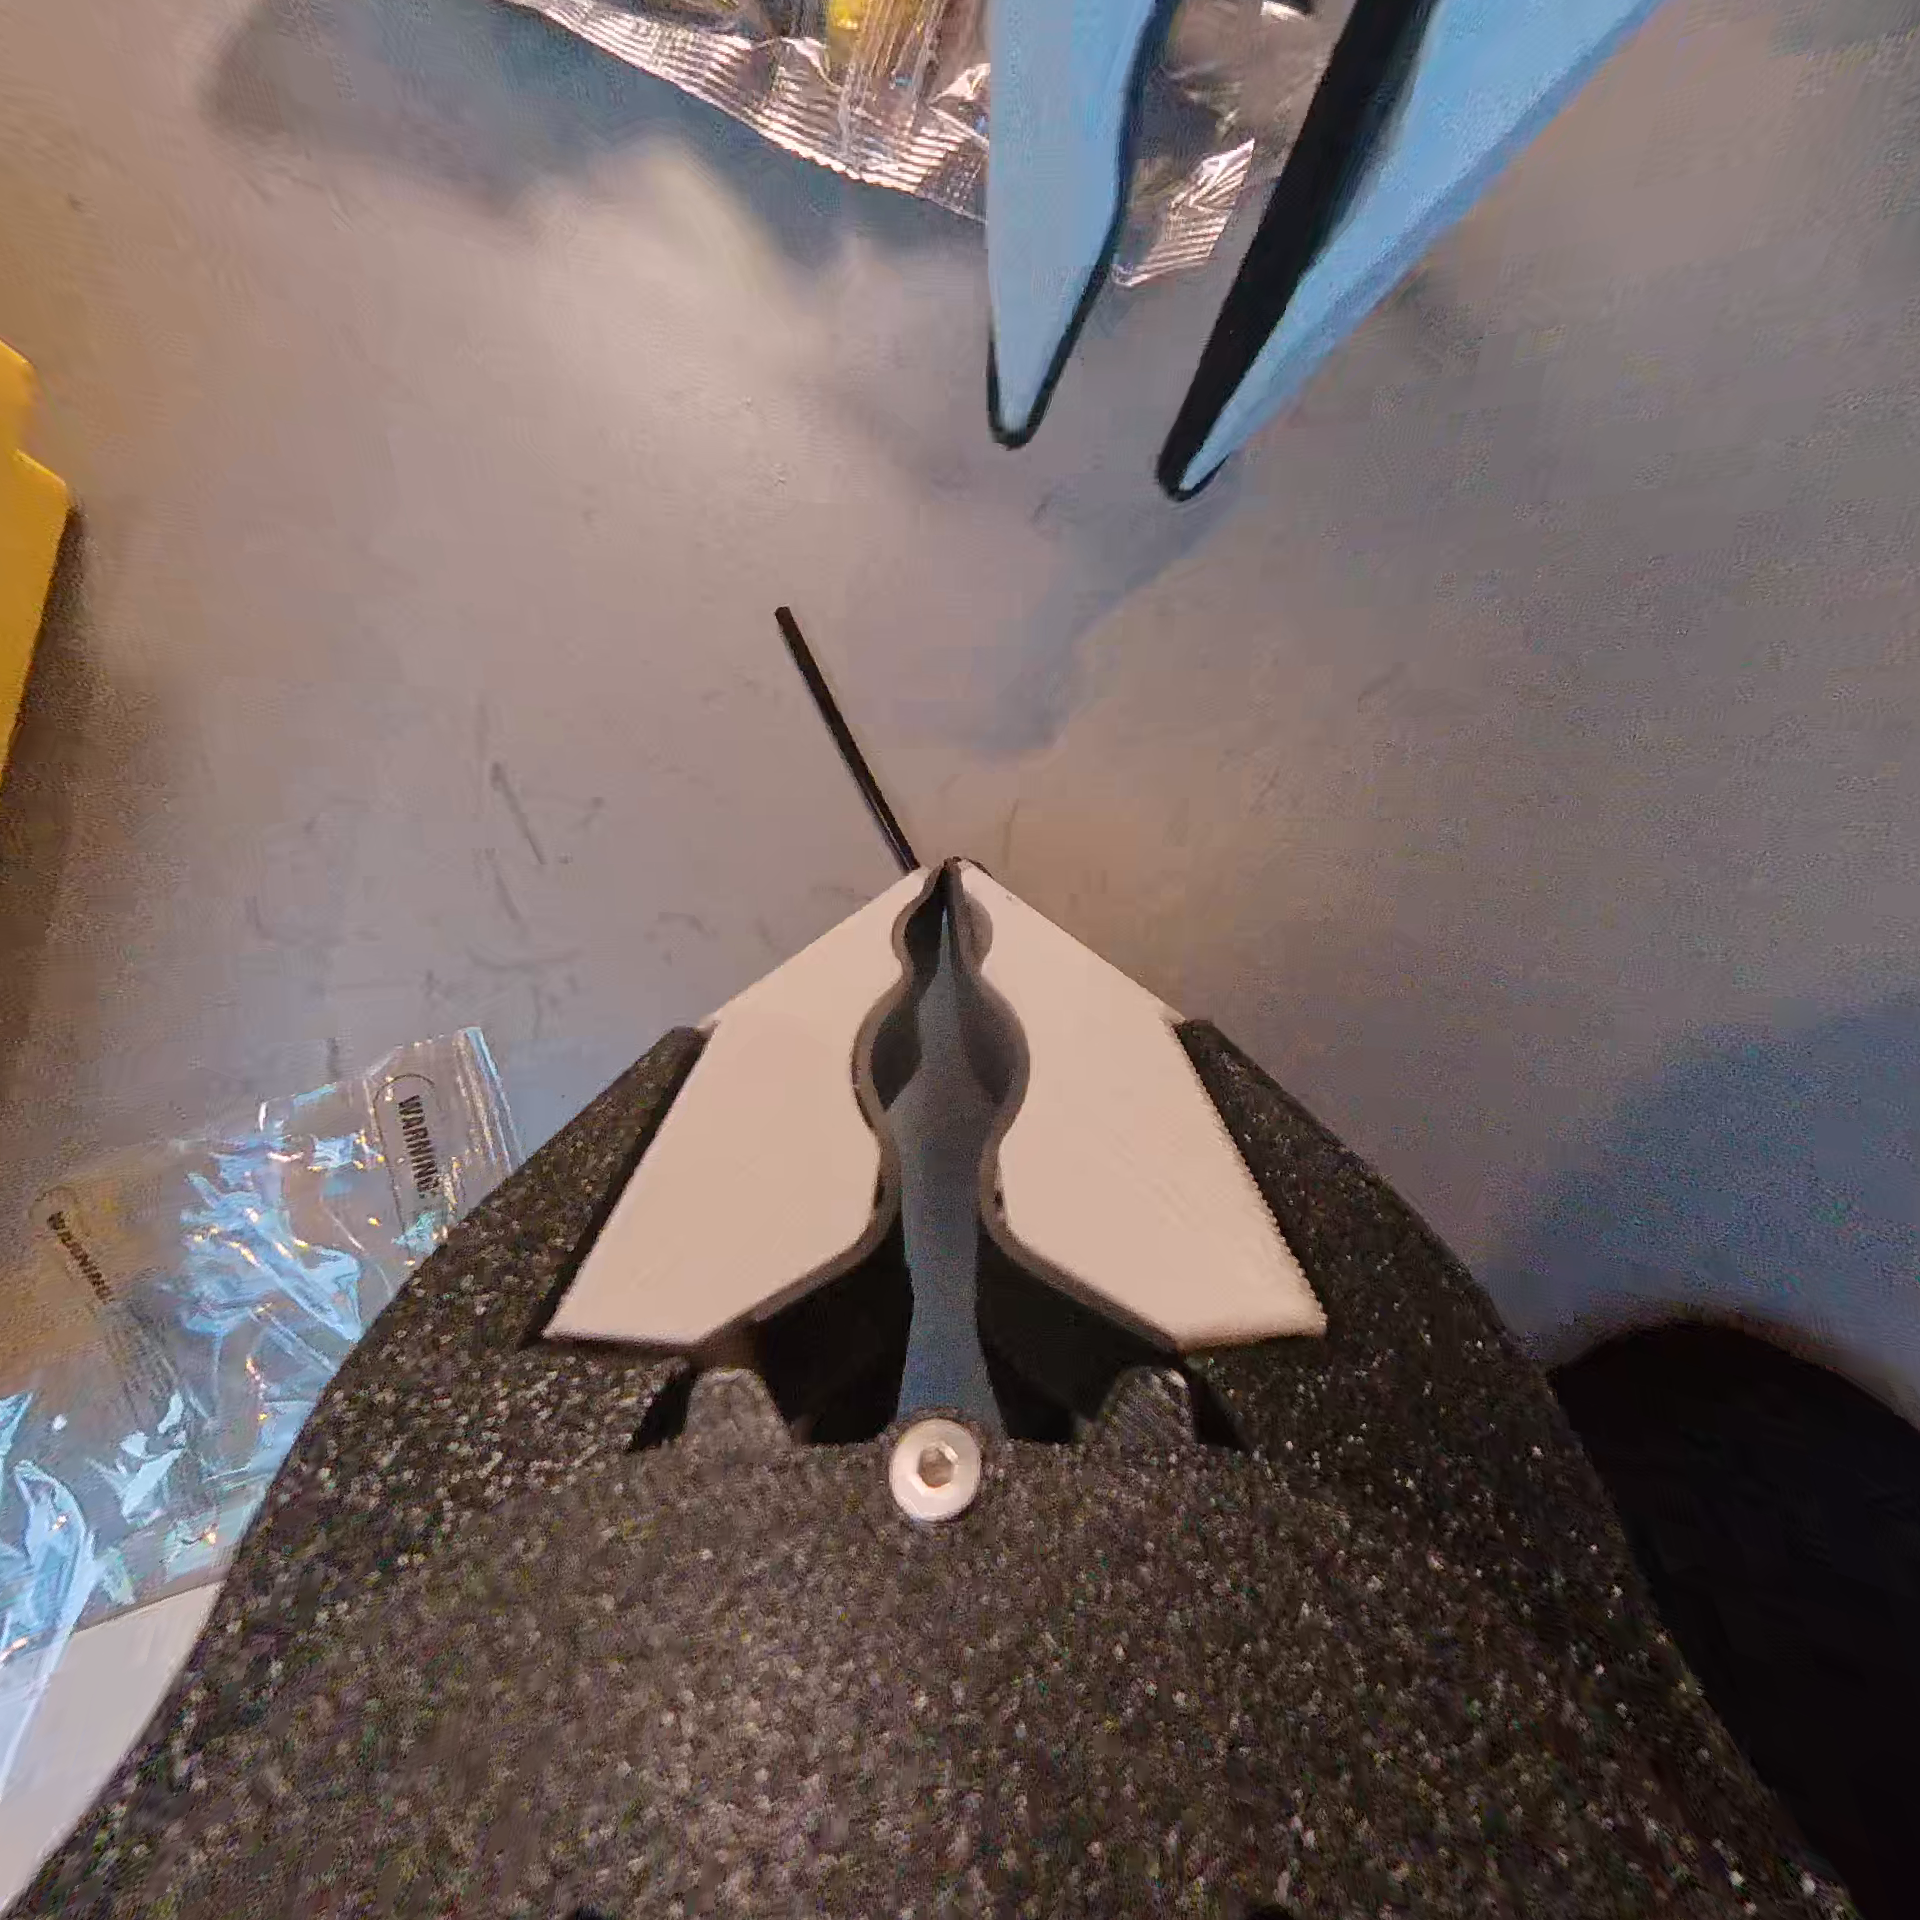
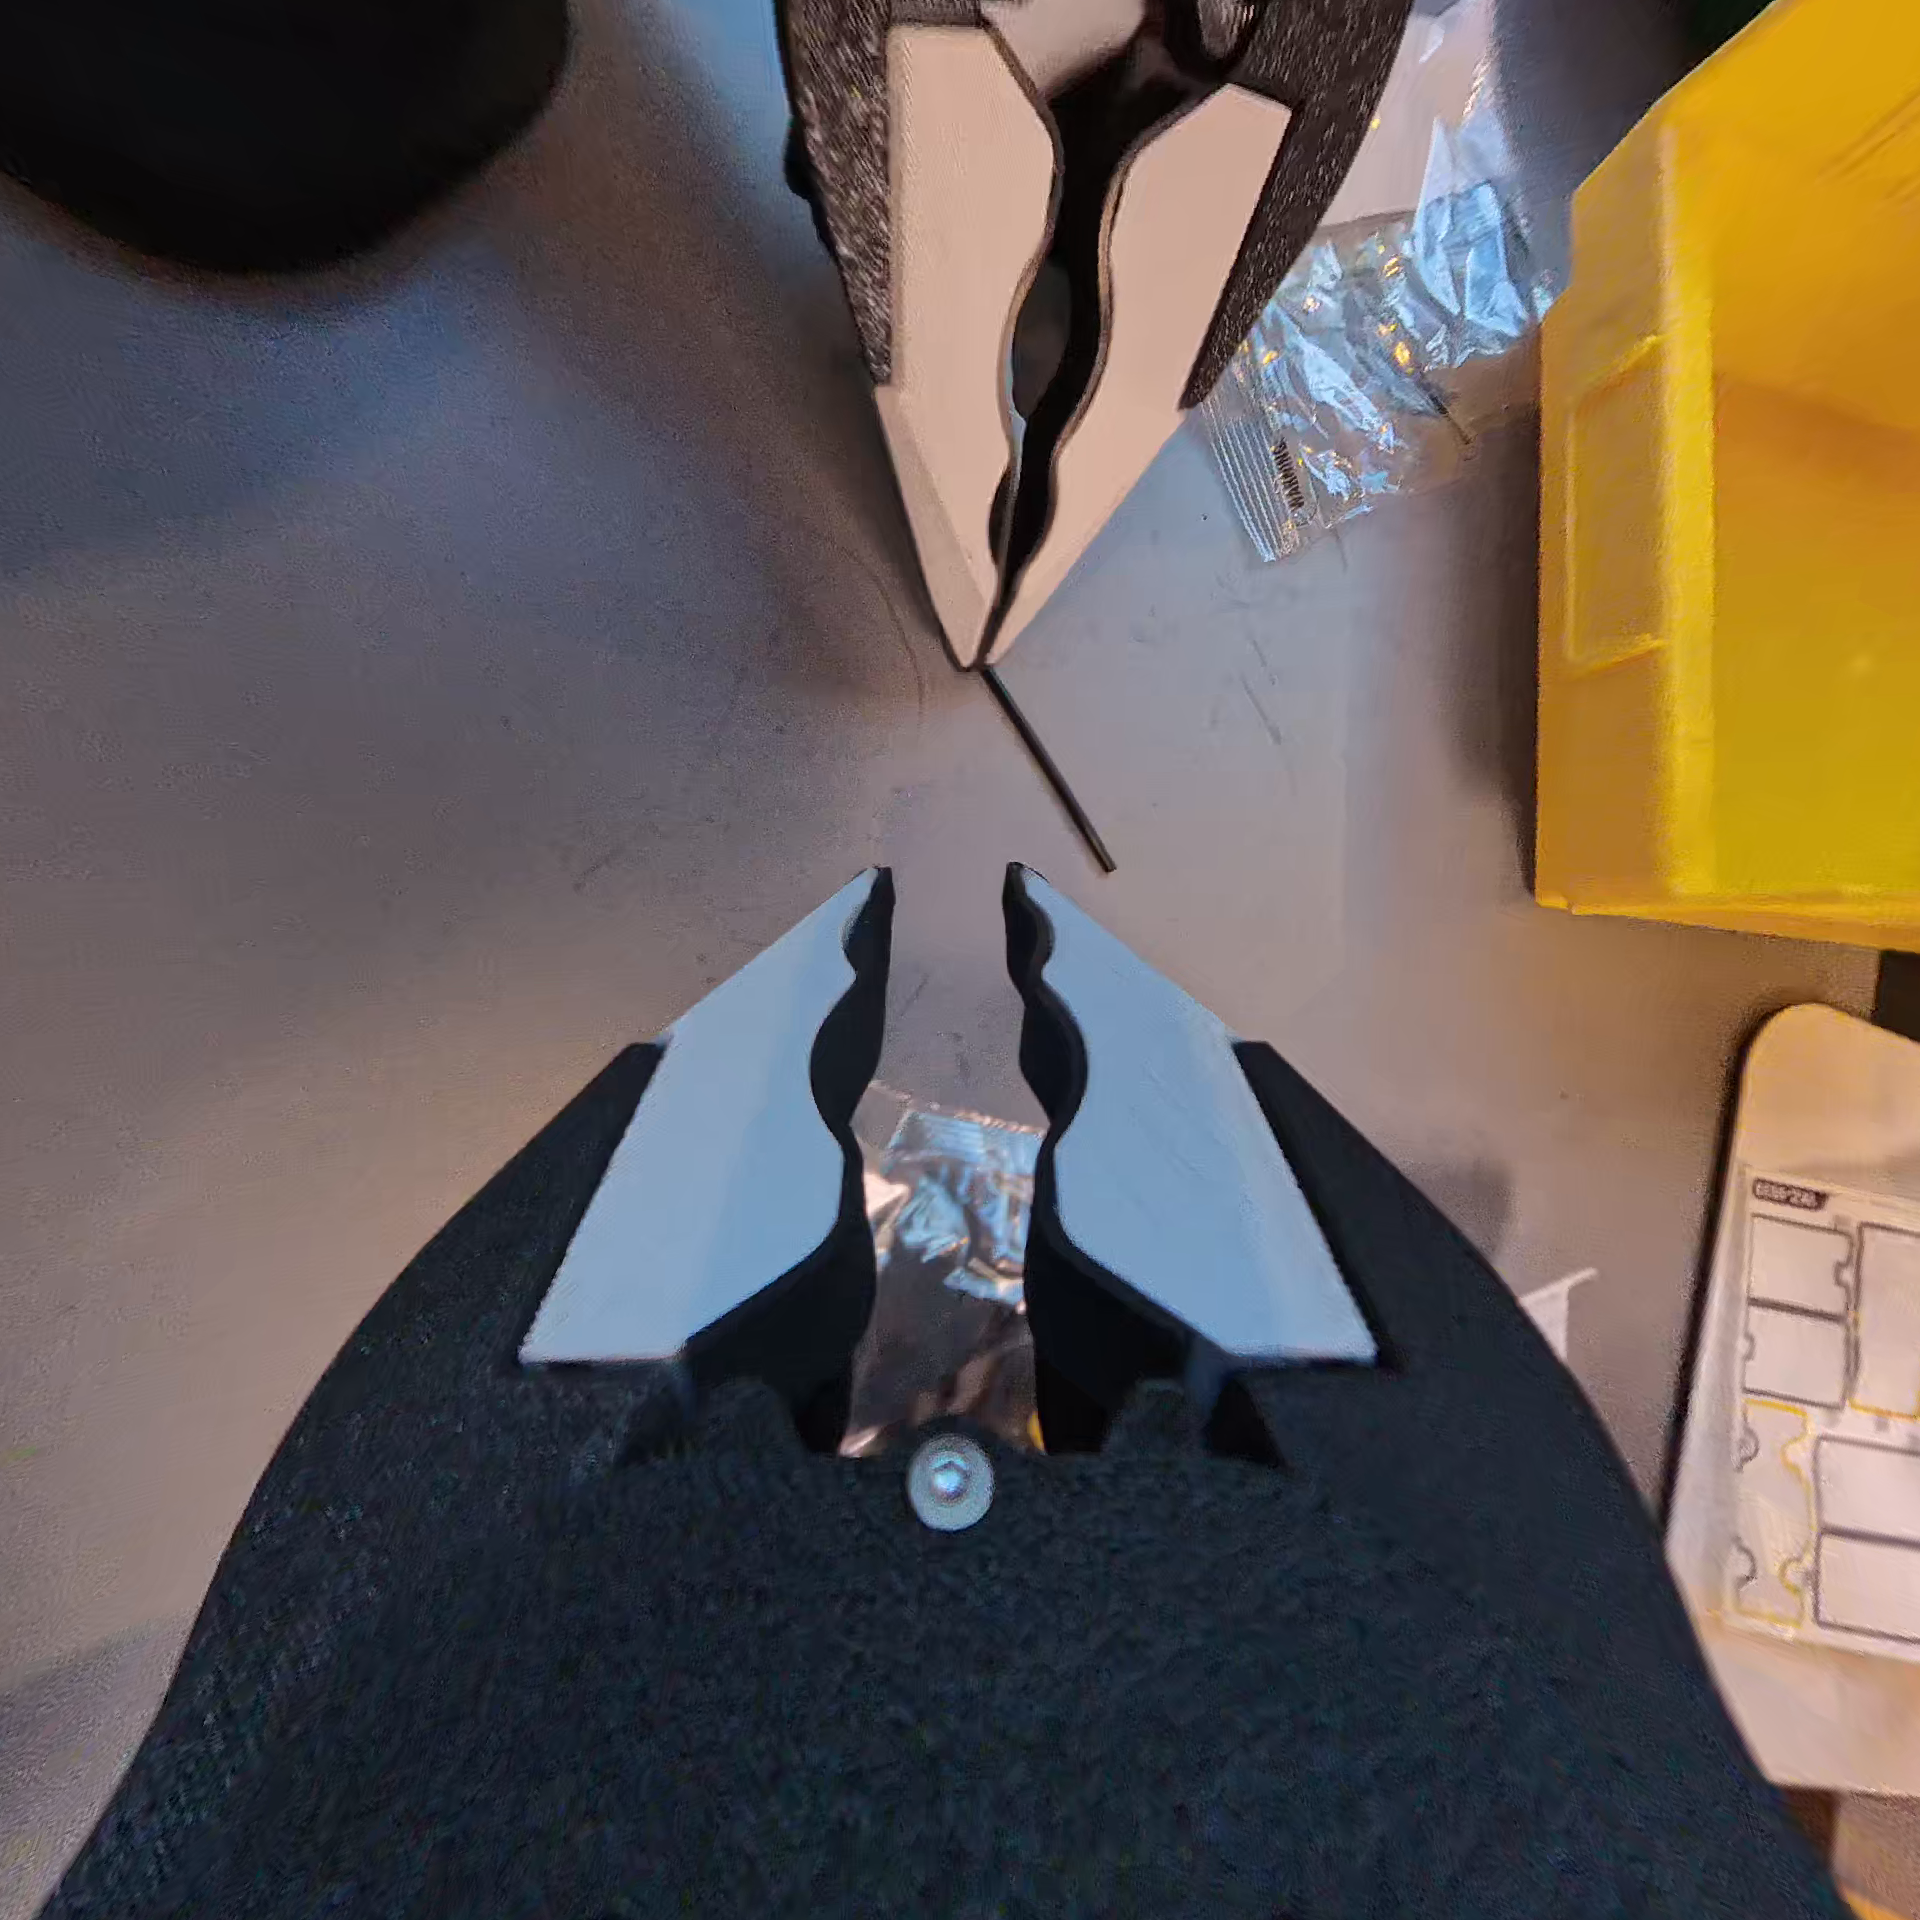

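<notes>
My left gripper is shut, its fingertips pinching one end of a thin black rod that sticks out ahead and to the left over the grey table. The right wrist view shows the same: the left gripper is closed on the rod, which points toward my right gripper. My right gripper is open with nothing between its pads, and its right fingertip is just short of the rod's free end. It shows in the left wrist view at the top, with a gap between its fingers.
A yellow bin stands at the right, its edge also in the left wrist view. Clear plastic bags lie beside the left gripper, and another lies under the right one. A white printed sheet lies at the right. A dark round object is at the upper left. The grippers' ends are close to 7 cm from one another. The dark round object lies around 15 cm away from my left fingertips. It is also in sight in the left wrist view.
</notes>
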### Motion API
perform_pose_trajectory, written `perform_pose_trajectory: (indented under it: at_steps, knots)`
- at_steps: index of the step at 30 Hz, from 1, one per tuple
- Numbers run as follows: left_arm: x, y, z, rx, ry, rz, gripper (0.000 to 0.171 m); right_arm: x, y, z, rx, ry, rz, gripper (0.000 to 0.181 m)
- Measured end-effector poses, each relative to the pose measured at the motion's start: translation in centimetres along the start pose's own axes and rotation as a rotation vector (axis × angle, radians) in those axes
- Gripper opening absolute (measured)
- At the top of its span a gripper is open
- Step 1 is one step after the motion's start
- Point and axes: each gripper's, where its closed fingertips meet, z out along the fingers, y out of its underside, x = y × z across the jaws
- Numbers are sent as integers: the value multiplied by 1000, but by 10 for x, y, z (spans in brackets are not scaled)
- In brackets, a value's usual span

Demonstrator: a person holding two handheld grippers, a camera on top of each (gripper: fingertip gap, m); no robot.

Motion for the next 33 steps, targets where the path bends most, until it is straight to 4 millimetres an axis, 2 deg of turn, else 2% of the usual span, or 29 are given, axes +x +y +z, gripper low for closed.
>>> perform_pose_trajectory:
  at_steps: [3,7,11,18,22,24,28,33]
  knots:
    - [-2,5,-2,-16,-21,6,0,20,9,28,-103,-68,-26,19]
    - [-8,1,-5,10,-67,-11,5,40,16,47,-155,-158,-18,17]
    - [-15,10,-3,-11,-97,-34,7,47,8,51,-100,-236,37,17]
    - [-16,10,-3,33,-65,-76,0,56,3,67,-89,-305,22,18]
    - [-14,-1,-7,115,-19,-161,13,55,2,68,-75,-379,20,16]
    - [-18,3,-5,83,-53,-166,15,56,2,68,-72,-388,9,15]
    - [-20,8,-1,51,-103,-145,0,56,3,68,-62,-380,-2,13]
    - [-20,8,0,22,-137,-97,0,53,7,64,-58,-379,-26,13]
